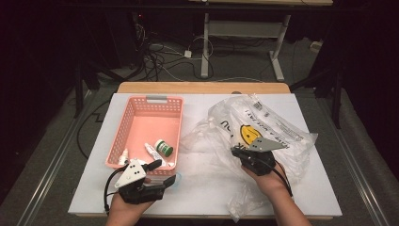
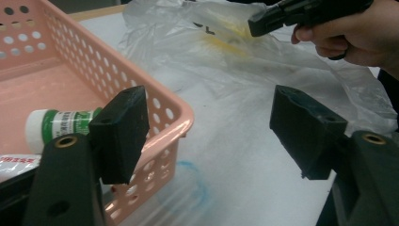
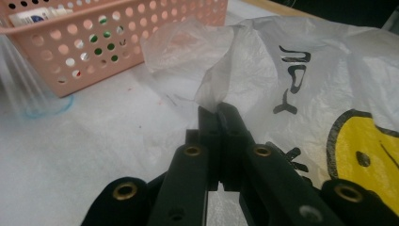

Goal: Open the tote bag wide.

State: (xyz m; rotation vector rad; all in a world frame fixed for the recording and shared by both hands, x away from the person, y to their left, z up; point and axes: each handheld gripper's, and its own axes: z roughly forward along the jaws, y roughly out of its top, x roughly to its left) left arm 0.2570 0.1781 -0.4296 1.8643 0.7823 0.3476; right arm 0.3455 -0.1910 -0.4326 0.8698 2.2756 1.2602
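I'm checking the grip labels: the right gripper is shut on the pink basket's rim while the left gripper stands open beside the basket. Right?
Not quite. The right gripper is shut on the plastic bag, not the basket, as the right gripper view shows. The left gripper does stand open beside the basket.

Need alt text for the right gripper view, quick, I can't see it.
The right gripper is shut on a fold of the clear plastic bag, which has a yellow smiley face. A pink basket stands on the white table at upper left.
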